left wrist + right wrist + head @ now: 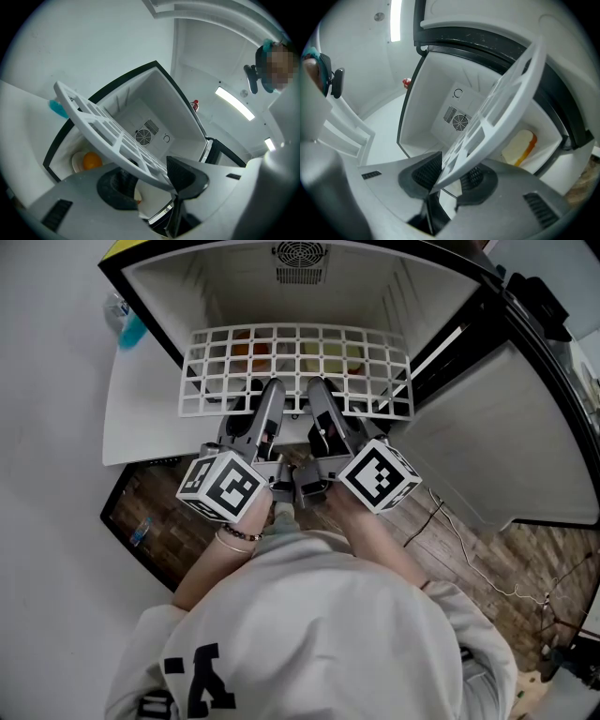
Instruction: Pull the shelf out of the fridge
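Note:
The white grid shelf sticks partway out of the open small fridge, its front edge toward me. Both grippers meet at that front edge, side by side. My right gripper is shut on the shelf: in the right gripper view the slab is pinched between both pads. My left gripper stands wide. In the left gripper view the shelf runs across the gap, lies over the left pad and only brushes the corner of the right pad.
An orange on a plate and a slice of bread lie in the fridge below the shelf. The fridge door hangs open at the right. A fan grille is on the back wall. A cable trails over the wooden floor.

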Demonstrator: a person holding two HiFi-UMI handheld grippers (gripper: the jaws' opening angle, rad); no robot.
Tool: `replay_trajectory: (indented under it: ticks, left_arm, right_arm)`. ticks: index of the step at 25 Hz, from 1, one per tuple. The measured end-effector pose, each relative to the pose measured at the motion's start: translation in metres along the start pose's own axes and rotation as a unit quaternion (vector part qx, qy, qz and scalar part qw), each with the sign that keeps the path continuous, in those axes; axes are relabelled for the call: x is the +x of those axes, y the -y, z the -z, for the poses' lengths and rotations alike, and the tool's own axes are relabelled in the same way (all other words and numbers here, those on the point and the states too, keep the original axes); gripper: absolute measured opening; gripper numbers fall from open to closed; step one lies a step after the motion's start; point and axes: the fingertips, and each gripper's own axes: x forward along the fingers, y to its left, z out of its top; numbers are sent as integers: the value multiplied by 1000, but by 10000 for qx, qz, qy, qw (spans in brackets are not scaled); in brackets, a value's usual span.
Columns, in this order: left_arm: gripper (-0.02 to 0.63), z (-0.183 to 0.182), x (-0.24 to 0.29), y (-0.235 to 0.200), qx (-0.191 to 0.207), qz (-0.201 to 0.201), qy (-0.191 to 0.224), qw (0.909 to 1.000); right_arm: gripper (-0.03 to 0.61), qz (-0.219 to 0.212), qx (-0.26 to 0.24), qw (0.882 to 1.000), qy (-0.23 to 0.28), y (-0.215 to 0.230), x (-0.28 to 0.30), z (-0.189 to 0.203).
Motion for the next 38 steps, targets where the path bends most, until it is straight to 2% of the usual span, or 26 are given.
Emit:
replay_trajectory:
  ticks: [24, 38]
  left_arm:
    - [192, 9, -23, 12, 365, -103, -66, 9993]
    - [192, 16, -47, 20, 184, -207, -20, 9996]
  right_arm:
    - [114, -35, -23, 10000, 22, -8, -22, 7]
    - [109, -161, -43, 9999, -46, -20, -44, 14]
